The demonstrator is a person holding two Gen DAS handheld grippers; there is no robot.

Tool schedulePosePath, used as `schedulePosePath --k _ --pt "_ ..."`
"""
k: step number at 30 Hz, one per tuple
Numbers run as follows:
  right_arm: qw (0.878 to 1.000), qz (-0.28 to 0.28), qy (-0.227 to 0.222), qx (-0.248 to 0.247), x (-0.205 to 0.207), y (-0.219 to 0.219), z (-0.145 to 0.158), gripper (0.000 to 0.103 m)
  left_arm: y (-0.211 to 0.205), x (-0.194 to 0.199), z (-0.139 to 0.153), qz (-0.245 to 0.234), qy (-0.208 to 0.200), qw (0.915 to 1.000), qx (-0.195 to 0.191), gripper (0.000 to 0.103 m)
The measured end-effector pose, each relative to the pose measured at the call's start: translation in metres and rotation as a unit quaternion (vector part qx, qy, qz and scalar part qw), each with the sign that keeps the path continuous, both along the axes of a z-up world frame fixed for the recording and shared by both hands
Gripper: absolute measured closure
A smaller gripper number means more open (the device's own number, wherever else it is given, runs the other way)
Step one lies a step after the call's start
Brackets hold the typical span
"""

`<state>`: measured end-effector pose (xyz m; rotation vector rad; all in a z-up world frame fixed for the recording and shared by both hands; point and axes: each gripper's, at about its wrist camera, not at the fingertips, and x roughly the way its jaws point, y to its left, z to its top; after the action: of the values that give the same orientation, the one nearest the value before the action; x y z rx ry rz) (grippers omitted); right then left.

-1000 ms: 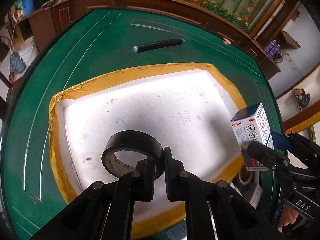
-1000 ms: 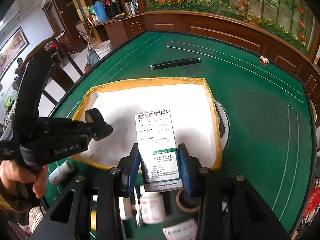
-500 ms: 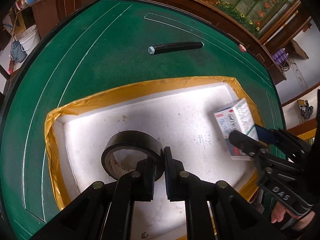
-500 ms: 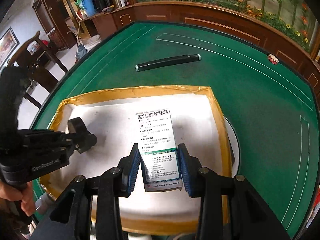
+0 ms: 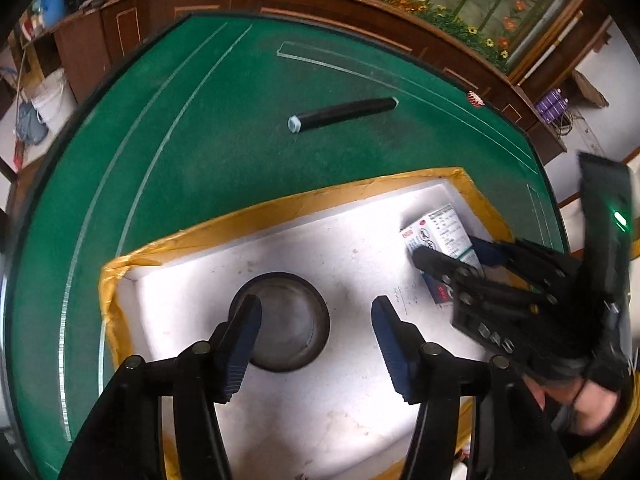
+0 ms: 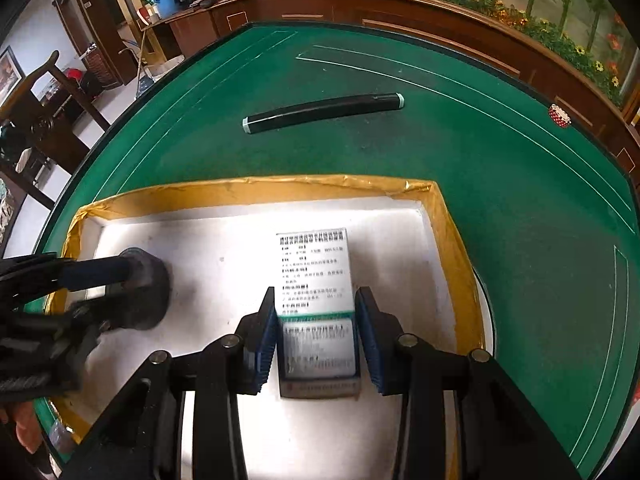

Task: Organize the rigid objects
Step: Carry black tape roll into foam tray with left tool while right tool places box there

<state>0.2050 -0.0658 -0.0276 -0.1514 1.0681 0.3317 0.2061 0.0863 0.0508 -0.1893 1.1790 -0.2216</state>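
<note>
Small printed carton, the medicine box (image 6: pixel 316 304), sits between the pads of the right gripper (image 6: pixel 316 340), clamped across its narrow sides, low over the right half of the tray floor; whether it touches the floor I cannot tell. Likely light, thin card, stiff enough but dents if squeezed hard. Flat sides give good purchase; the current hold on the lower half looks sound.

Black tape roll (image 5: pixel 280 322) lies flat on the tray floor, left of centre. Left gripper (image 5: pixel 316 332) has just been opening: jaws stand wide, the left finger over the roll's rim, the right one clear of it, nothing pressed. The roll is rigid, light to medium, and smooth on the outside. Best taken across the wall, one finger in the hole and one outside, or across the full width if the jaws allow.

Tray (image 6: pixel 248 190) is a shallow white foam box with yellow-taped rim, resting on the green worktop (image 6: pixel 520 200). It holds the tape roll and the medicine box, well apart.

Black tube (image 6: pixel 322 113) lies on the worktop beyond the tray, not yet sorted. It looks stiff and round, so may roll; grip mid-length.
</note>
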Motion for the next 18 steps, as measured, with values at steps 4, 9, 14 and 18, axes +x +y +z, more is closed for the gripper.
schedulePosePath --k 4,9,14,18 --pt "1.000 0.000 -0.003 0.011 0.002 0.001 0.002 0.066 -0.001 -0.021 0.006 -0.020 -0.001 0.9996 -0.017 0.043" --pt "0.999 -0.011 -0.017 0.026 -0.007 -0.009 0.016 0.049 -0.001 -0.038 -0.011 -0.034 0.031 0.9989 0.000 0.043" --pt "0.996 -0.029 -0.046 0.064 -0.033 -0.033 0.043 0.044 0.009 -0.031 -0.027 -0.006 0.041 0.9991 -0.004 0.043" --pt "0.993 -0.047 -0.054 0.089 -0.060 -0.055 0.053 0.043 0.007 -0.013 -0.028 0.006 0.032 0.9995 0.004 0.058"
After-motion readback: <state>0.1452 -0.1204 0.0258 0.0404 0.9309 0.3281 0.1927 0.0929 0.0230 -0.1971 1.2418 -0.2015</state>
